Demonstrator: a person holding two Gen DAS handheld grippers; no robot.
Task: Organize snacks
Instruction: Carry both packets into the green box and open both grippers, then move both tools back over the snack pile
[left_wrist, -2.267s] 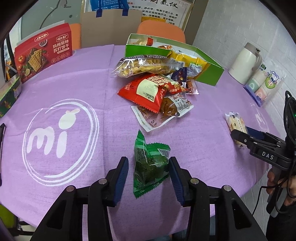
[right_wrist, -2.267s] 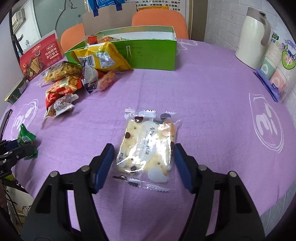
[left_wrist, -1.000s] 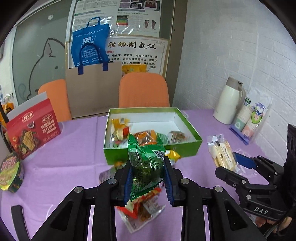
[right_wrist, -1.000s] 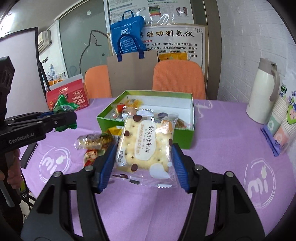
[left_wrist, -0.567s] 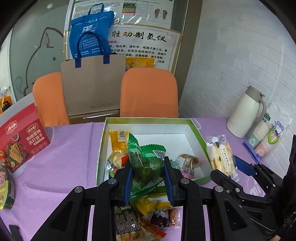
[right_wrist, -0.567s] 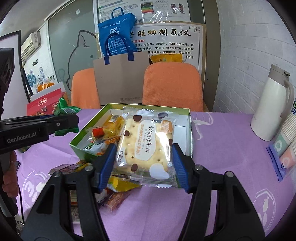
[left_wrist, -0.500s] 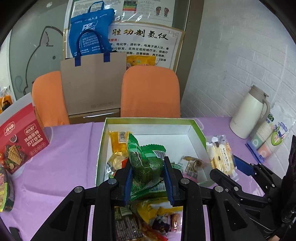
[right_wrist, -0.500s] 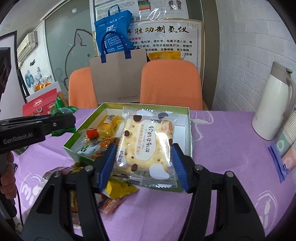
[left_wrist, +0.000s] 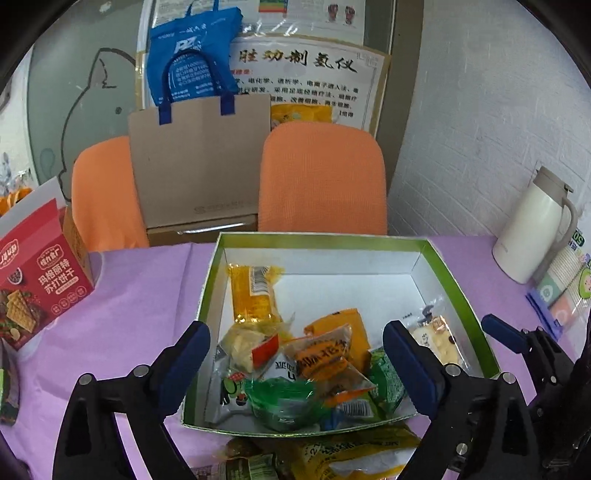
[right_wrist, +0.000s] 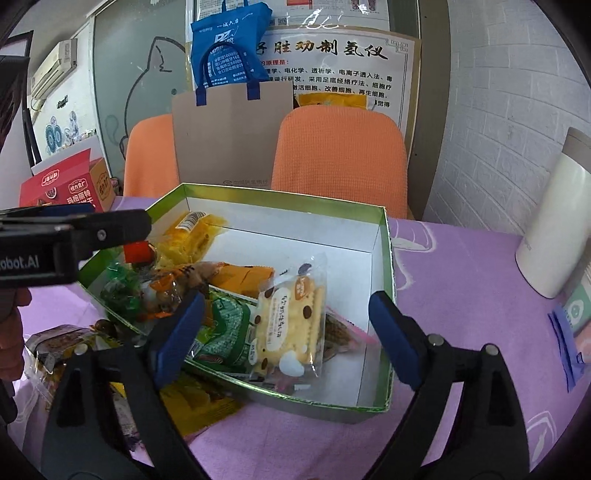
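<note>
On the bench (left_wrist: 140, 288), the box (left_wrist: 458, 295) holds most snacks. Both tongs, left (left_wrist: 295, 354) and right (right_wrist: 286, 328), hang apart, empty. The biscuit pack (right_wrist: 288, 321) leans inside; careless withdrawal could snag it out.

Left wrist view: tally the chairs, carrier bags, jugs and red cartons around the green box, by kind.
Orange chairs: 2
Blue tote bag: 1
Brown paper carrier bag: 1
White thermos jug: 1
Red cracker carton: 1
Total: 6
</note>
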